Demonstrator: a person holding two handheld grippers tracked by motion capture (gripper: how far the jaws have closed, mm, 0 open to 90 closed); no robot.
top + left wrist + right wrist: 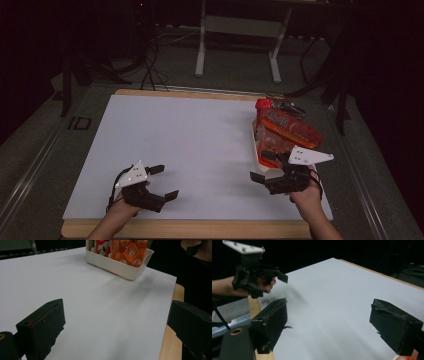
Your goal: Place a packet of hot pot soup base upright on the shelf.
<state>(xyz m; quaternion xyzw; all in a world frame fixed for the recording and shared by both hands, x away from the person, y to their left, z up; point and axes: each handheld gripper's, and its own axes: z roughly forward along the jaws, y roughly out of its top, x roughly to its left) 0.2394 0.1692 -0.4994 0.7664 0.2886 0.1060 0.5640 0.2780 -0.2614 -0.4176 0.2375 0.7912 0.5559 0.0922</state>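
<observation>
A white bin [256,150] stands at the right edge of the white table sheet [190,145], packed with orange and red snack packets [287,129]. My right gripper [264,166] hovers open just in front of the bin's near end, with nothing between its jaws. Near the front left my left gripper [163,182] is open and empty too. In the left gripper view the wide-apart jaws of the left gripper [116,325] face the bin [120,266] and its packets [130,251] across bare sheet. In the right gripper view the right gripper [332,322] is open over the sheet, and the left gripper [274,281] shows farther off.
The sheet lies on a wooden tabletop whose edge [190,229] shows along the front. Dark items [287,106] lie behind the bin. On the floor beyond are a white table frame [240,35] and cables [150,70]. The surroundings are dark.
</observation>
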